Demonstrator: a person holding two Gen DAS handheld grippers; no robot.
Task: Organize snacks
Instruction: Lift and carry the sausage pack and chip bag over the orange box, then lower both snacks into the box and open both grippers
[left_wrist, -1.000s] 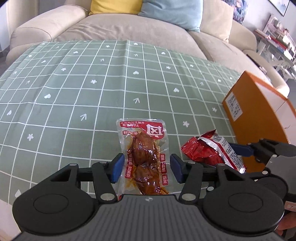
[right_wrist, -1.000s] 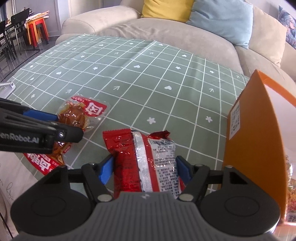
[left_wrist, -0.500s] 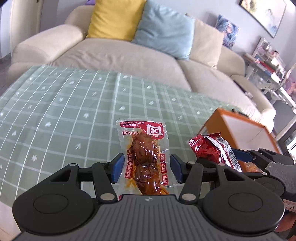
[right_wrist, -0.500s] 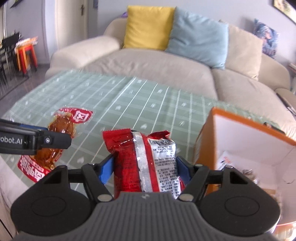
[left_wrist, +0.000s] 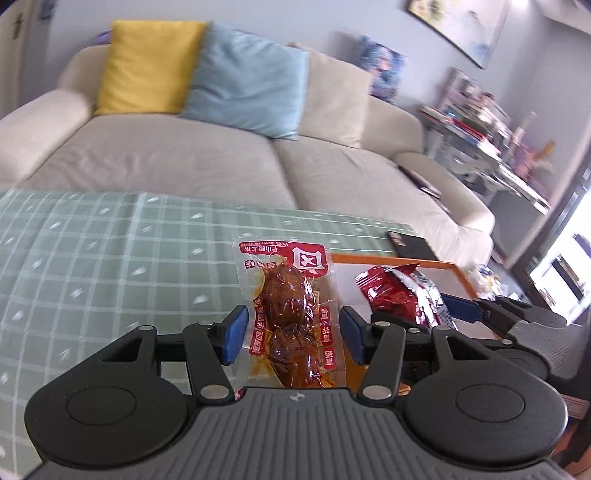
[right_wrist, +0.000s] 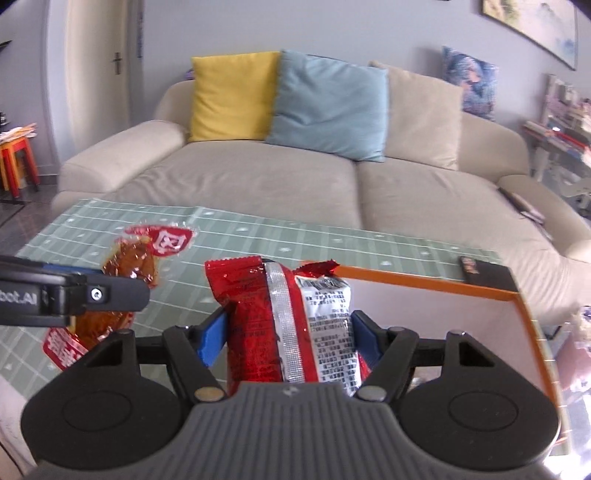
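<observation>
My left gripper (left_wrist: 291, 334) is shut on a clear pouch of brown braised meat (left_wrist: 291, 317) with red labels, held up above the green checked tablecloth (left_wrist: 92, 266). My right gripper (right_wrist: 290, 334) is shut on a red and silver snack packet (right_wrist: 291, 321), held above the open orange box (right_wrist: 480, 288). The red packet also shows in the left wrist view (left_wrist: 399, 295), to the right, over the orange box (left_wrist: 436, 264). The meat pouch also shows in the right wrist view (right_wrist: 133, 266), to the left.
A beige sofa (right_wrist: 295, 184) with a yellow cushion (right_wrist: 232, 96) and a blue cushion (right_wrist: 328, 107) stands behind the table. A dark flat object (right_wrist: 484, 273) lies at the table's far right corner. Shelves with clutter (left_wrist: 491, 129) stand at the right.
Both grippers have lifted their packets off the table and swung right towards the orange box. The view now looks across the box's open top.
</observation>
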